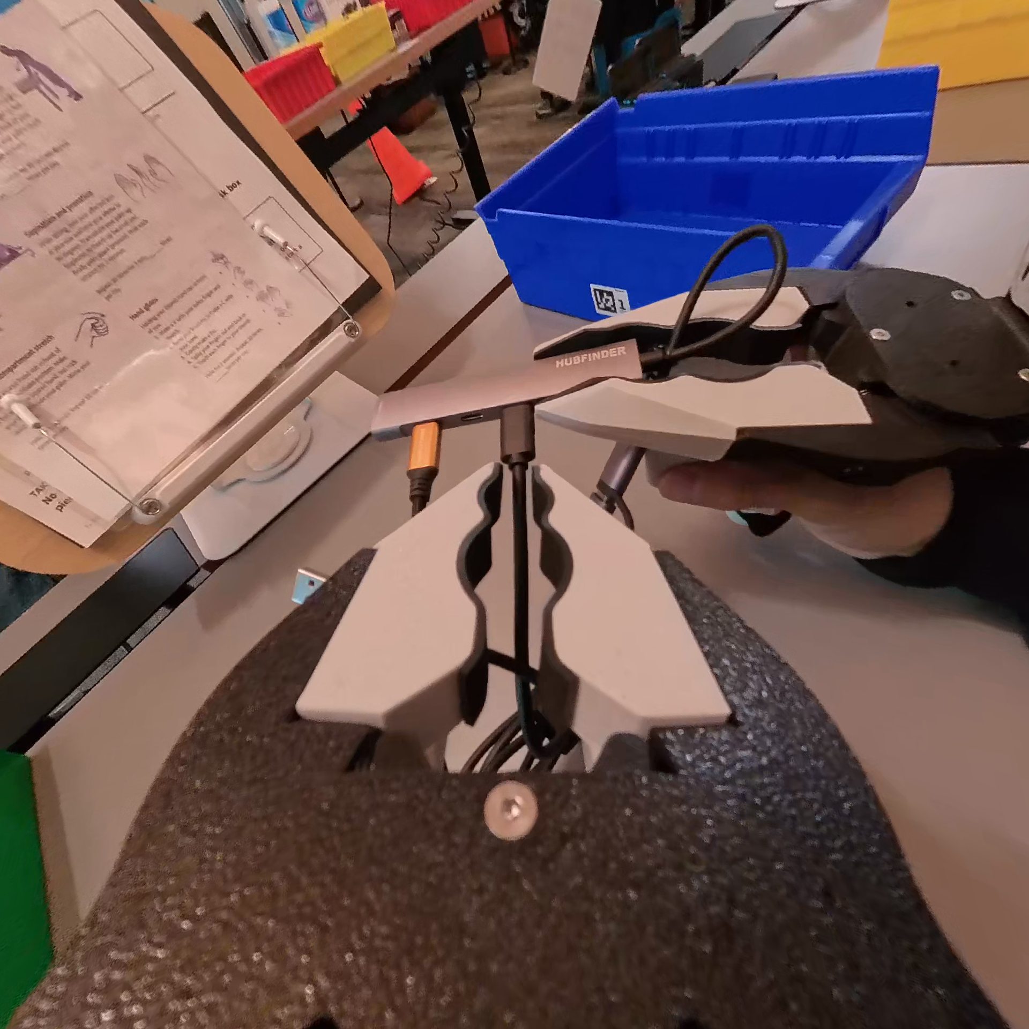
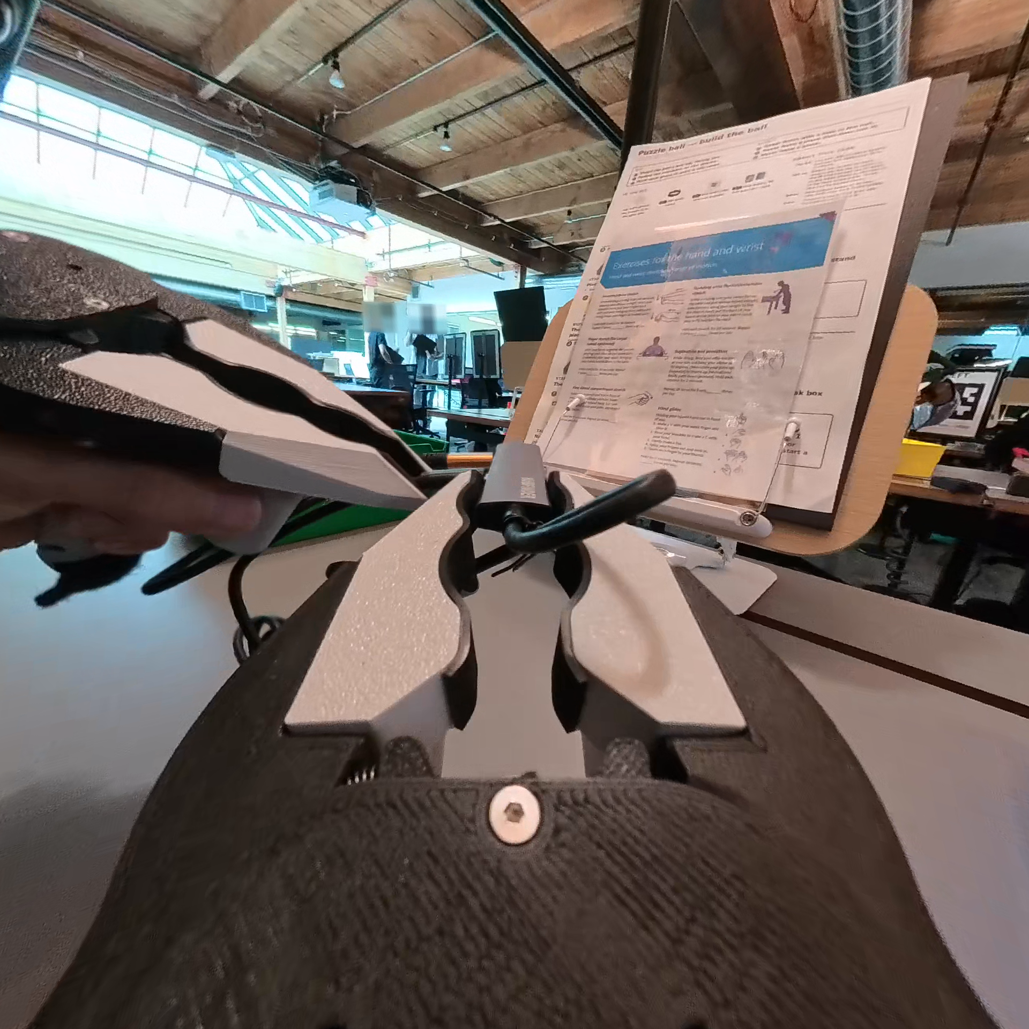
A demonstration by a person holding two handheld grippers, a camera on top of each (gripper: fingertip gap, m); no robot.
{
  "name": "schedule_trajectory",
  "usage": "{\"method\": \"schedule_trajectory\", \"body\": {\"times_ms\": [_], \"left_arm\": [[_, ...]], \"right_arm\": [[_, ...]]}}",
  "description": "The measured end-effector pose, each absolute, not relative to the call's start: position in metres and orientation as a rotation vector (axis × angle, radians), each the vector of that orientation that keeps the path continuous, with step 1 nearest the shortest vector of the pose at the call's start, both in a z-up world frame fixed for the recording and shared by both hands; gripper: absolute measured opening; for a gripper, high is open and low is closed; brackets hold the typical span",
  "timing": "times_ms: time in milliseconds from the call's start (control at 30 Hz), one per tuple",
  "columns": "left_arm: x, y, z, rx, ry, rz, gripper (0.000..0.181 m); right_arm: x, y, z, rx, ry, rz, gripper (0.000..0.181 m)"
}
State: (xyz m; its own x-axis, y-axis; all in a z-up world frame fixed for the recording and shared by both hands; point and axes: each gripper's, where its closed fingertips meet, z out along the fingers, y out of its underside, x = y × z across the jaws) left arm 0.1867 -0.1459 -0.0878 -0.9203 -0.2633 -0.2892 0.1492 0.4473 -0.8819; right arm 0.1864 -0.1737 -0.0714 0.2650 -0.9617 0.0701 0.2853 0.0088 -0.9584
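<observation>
Left wrist view: right gripper (image 1: pixel 562 362) clamps hub (image 1: pixel 490 390) by its tail end, held level off table (image 1: pixel 835 696), ports facing out | left gripper (image 1: pixel 515 473) pinches black cable (image 1: pixel 519 557) just behind its plug; orange plug (image 1: pixel 424 451) alongside | bin (image 1: pixel 696 184) behind.

My left wrist view sits right behind its claw (image 1: pixel 515 473), looking down and forward across the table (image 1: pixel 835 696) toward a blue bin (image 1: pixel 696 184). My right wrist view rides low behind its own claw (image 2: pixel 512 495), tilted up toward the ceiling beams. Both are very close in, and share the grey hub (image 1: pixel 501 390), each other's claw and the document stand (image 2: pixel 724 334).
</observation>
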Motion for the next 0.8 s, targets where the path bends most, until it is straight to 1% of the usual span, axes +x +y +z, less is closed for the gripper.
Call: {"method": "schedule_trajectory", "body": {"times_ms": [100, 167, 400, 567, 667, 800], "left_arm": [[0.189, -0.146, -0.09, -0.142, 2.298, -1.502, 0.013], [0.188, -0.146, -0.09, -0.149, 2.286, -1.532, 0.007], [0.188, -0.145, -0.089, -0.174, 2.229, -1.556, 0.006], [0.191, -0.141, -0.091, -0.153, 2.27, -1.468, 0.005], [0.193, -0.139, -0.094, -0.053, 2.264, -1.344, 0.005], [0.196, -0.142, -0.096, -0.04, 2.283, -1.342, 0.004]], "right_arm": [[0.187, -0.172, -0.072, -1.126, 0.79, -1.128, 0.023], [0.187, -0.171, -0.071, -1.111, 0.793, -1.108, 0.023], [0.187, -0.169, -0.074, -1.127, 0.785, -1.106, 0.024], [0.19, -0.165, -0.081, -1.201, 0.801, -1.095, 0.024], [0.192, -0.163, -0.087, -1.218, 0.823, -1.075, 0.024], [0.195, -0.166, -0.09, -1.203, 0.861, -1.06, 0.024]]}}
